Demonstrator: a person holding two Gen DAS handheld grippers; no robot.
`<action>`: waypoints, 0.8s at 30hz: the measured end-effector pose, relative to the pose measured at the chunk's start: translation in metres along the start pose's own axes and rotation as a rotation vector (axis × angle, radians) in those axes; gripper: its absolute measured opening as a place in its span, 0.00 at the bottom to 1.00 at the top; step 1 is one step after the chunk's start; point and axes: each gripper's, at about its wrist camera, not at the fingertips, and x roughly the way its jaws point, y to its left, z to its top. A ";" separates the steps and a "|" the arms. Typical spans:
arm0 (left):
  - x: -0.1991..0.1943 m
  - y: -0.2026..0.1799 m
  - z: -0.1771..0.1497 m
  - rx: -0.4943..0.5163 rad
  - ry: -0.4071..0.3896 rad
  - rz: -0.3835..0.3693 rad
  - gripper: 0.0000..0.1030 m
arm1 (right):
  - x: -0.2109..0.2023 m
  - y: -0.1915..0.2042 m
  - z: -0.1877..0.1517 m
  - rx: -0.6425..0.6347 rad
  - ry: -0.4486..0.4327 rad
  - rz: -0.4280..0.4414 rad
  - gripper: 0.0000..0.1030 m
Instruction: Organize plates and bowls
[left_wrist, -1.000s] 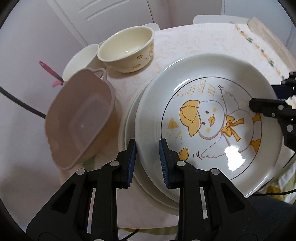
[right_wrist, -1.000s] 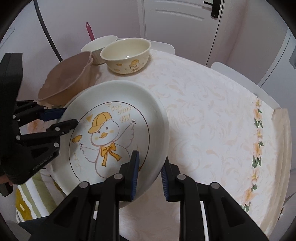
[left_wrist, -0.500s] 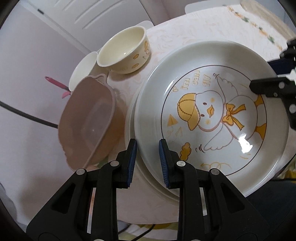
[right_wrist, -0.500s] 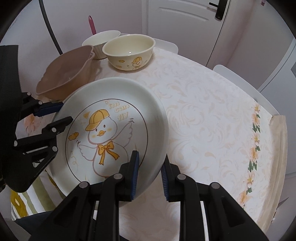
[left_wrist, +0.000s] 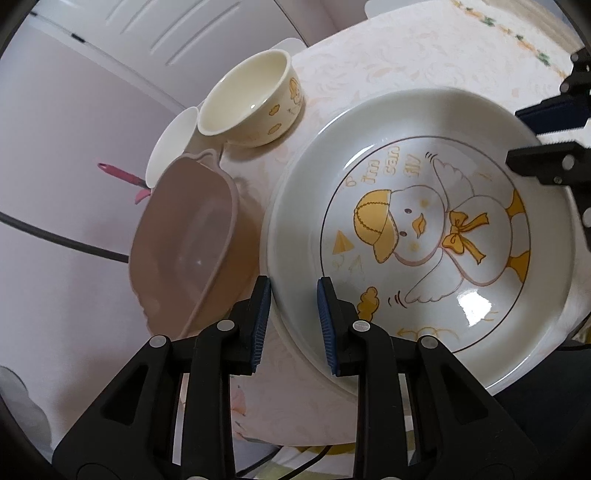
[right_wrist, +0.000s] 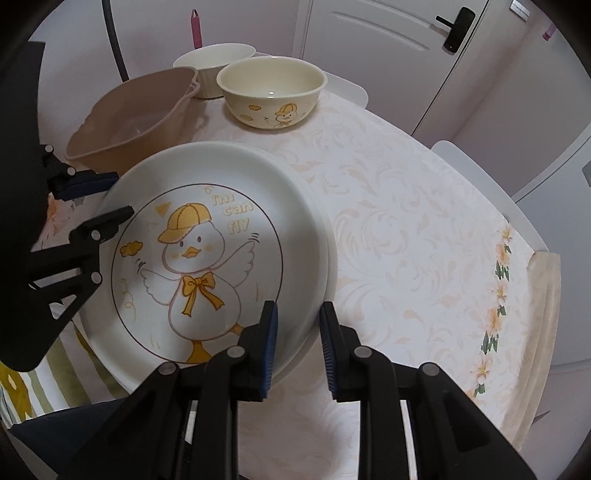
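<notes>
Two stacked plates (right_wrist: 221, 184), three bowls: cream (right_wrist: 271, 94), white (right_wrist: 212, 62), pink (right_wrist: 133, 110). Left gripper (left_wrist: 293, 314) and right gripper (right_wrist: 297, 345) each clamp the top plate's rim, on opposite sides.

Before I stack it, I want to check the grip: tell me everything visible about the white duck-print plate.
The white duck-print plate is round, glossy, ceramic-looking, with a raised rim and a thin brown ring around a yellow-capped duck in a bow and the words "I'm can fly". It looks empty and intact. The left gripper and right gripper pinch opposite rims. It sits over a second white plate, near the table's edge.
</notes>
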 end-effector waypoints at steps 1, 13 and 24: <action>0.001 -0.002 0.000 0.009 0.002 0.012 0.22 | 0.000 -0.002 0.000 0.010 -0.001 0.011 0.21; 0.001 -0.005 0.005 0.009 0.019 0.022 0.25 | -0.001 -0.031 -0.005 0.205 -0.037 0.178 0.69; -0.005 -0.010 0.016 0.066 0.025 0.042 0.27 | -0.005 -0.047 -0.008 0.279 -0.064 0.213 0.69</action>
